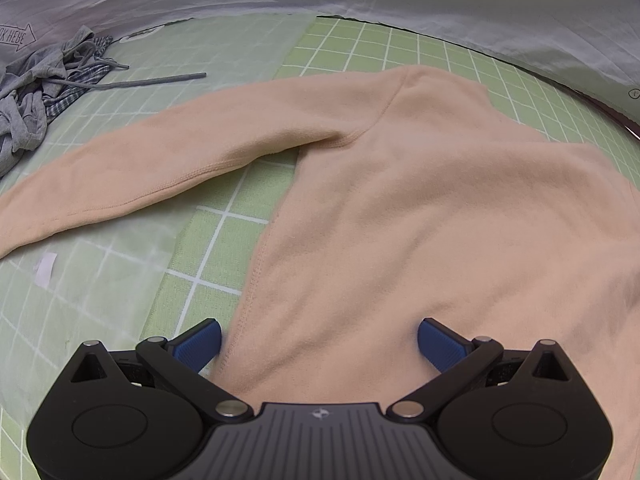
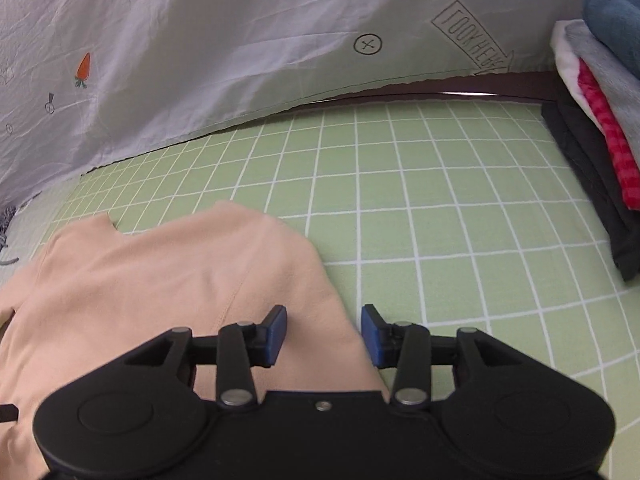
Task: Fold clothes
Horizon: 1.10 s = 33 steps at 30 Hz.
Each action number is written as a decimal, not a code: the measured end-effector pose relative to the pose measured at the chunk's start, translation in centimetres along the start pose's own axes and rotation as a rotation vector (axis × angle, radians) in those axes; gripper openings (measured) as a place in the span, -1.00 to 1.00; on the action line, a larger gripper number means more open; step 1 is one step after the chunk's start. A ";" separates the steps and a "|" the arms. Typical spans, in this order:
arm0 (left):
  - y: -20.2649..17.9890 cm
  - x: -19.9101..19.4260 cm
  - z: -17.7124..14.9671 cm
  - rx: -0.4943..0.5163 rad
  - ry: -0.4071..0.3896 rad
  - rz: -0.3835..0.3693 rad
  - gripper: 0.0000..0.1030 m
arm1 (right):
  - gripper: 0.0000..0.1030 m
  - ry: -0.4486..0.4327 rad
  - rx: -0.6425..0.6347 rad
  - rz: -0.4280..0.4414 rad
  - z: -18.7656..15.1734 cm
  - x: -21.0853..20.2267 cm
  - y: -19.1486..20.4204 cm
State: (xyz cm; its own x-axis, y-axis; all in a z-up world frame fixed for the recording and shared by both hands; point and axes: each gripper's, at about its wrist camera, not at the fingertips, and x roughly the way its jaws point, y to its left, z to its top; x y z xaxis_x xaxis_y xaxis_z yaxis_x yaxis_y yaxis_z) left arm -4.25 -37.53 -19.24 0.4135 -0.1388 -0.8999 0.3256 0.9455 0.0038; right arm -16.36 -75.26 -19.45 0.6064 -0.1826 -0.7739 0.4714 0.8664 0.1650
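Observation:
A peach long-sleeved top [image 1: 420, 208] lies flat on the green checked sheet [image 1: 360, 48], one sleeve [image 1: 120, 184] stretched out to the left. My left gripper [image 1: 319, 346] is open, its blue pads either side of the top's lower left edge, just above the fabric. In the right wrist view the same top [image 2: 168, 280] fills the lower left. My right gripper [image 2: 324, 334] is open over the top's right edge, with fabric between the pads.
A crumpled grey and plaid heap of clothes [image 1: 44, 92] lies at the far left. A stack of folded clothes [image 2: 596, 120] stands at the far right. A white printed sheet [image 2: 200, 40] hangs behind the bed.

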 end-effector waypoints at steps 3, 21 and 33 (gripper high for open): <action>0.0 0.3 0.7 -0.005 0.003 0.002 1.00 | -0.80 0.028 -0.061 0.005 0.7 0.5 0.2; -2.9 2.8 15.9 0.182 -0.162 -0.093 0.99 | -0.55 -0.048 -0.006 -0.122 5.2 3.3 0.8; -7.0 8.2 18.7 0.310 -0.118 -0.207 0.80 | 0.11 -0.055 0.073 0.062 6.9 4.7 1.6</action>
State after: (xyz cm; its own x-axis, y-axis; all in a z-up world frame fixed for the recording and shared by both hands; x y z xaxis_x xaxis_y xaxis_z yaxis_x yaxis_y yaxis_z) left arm 12.73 -50.81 -18.51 0.4015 -0.3670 -0.8391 0.6463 0.7627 -0.0244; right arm -8.33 -77.90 -18.66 0.6694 -0.1565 -0.7262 0.4758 0.8411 0.2574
